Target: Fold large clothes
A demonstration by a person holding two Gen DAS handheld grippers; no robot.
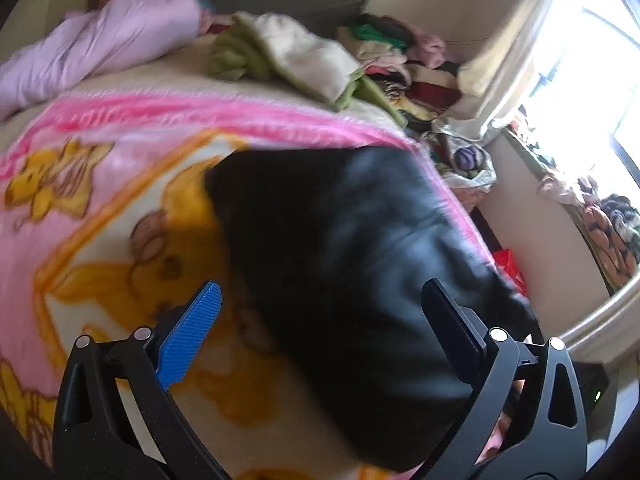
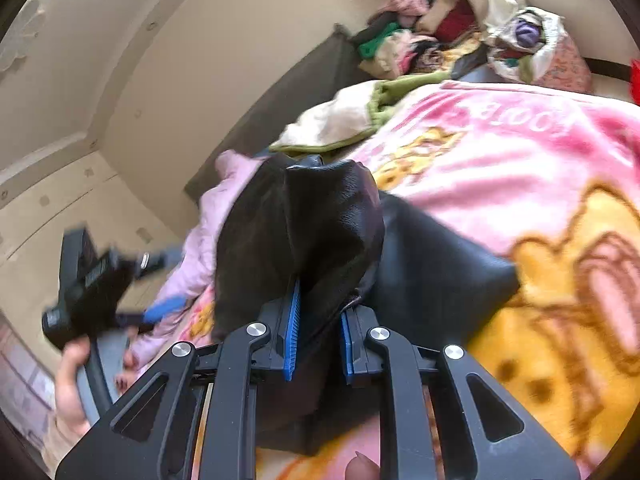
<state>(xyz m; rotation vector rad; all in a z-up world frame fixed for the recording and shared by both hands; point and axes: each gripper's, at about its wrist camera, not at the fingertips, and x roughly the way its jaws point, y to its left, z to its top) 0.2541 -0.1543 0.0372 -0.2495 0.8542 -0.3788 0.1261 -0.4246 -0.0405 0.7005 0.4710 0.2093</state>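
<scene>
So the black leather garment [image 1: 344,264] is lying on the pink cartoon blanket [image 1: 100,184], which works as the folding surface. The right gripper [image 2: 318,320] is clamped on a bunched edge of it, lifted off the blanket, probably to carry that flap over. The left gripper [image 1: 320,320] is spread wide and empty above the garment, looks ready to pin it.

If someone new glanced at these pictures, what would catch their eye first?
First, the black leather garment, bunched up and pinched in the right gripper above a pink cartoon blanket. The left gripper stands open over the garment's flat part. A clothes pile crowds the bed's far corner.
</scene>
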